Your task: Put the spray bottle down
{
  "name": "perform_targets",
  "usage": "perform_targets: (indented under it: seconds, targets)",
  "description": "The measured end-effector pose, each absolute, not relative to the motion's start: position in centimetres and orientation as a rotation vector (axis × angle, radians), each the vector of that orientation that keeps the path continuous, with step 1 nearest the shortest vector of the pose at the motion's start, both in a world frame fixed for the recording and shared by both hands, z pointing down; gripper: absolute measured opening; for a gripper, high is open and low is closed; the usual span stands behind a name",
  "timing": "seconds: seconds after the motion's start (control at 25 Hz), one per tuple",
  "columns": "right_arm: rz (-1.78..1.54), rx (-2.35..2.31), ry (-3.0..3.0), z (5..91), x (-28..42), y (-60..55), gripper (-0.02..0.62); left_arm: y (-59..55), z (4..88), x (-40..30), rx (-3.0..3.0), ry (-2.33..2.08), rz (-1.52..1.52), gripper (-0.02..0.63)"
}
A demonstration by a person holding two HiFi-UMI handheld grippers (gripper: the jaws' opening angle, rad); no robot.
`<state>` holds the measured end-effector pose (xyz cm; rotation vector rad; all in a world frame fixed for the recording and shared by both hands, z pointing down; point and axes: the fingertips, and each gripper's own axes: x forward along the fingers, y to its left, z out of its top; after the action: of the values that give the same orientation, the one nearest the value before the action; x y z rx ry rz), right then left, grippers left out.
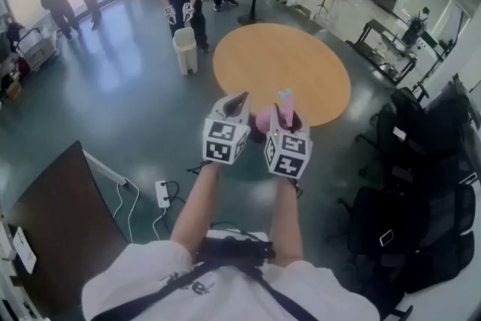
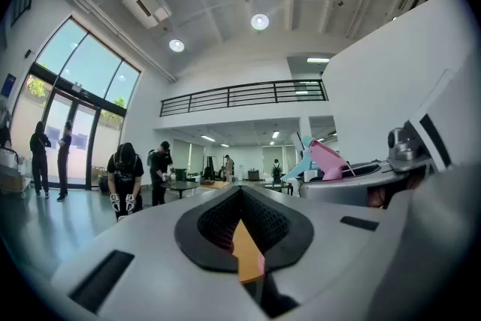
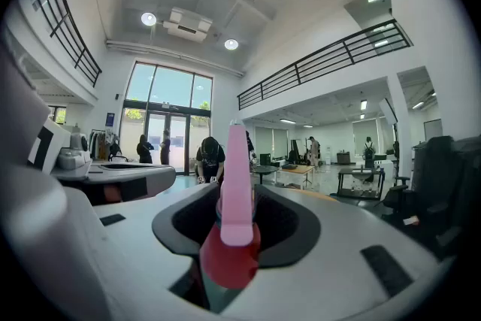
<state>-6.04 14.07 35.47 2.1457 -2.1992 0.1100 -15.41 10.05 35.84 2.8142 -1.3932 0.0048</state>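
Observation:
My right gripper [image 1: 279,116] is shut on a pink spray bottle [image 1: 284,107] with a pale blue nozzle, held upright in the air. In the right gripper view the bottle [image 3: 235,184] stands between the dark jaws of that gripper [image 3: 237,195], its pink trigger part pointing up. My left gripper [image 1: 237,103] hovers just to the left, jaws together and holding nothing. From the left gripper view [image 2: 240,195], the bottle's pink and blue head [image 2: 327,159] pokes up from the other gripper. Both grippers hang over the floor at the near edge of a round wooden table [image 1: 282,71].
A person stands bent over a white bin [image 1: 185,49] beyond the table's left side. Black chairs [image 1: 421,162] crowd the right. A dark panel [image 1: 60,222] lies at lower left, with a power strip [image 1: 161,193] and cables on the floor. More desks and people stand farther back.

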Motion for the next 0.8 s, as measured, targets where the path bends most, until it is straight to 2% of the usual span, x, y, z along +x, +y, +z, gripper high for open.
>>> perform_targets:
  seconds: [0.8]
  targets:
    - [0.210,2.158,-2.243,38.1,-0.9,18.7,0.167,14.6,38.5,-10.1,2.819,-1.349,0.032,0.011]
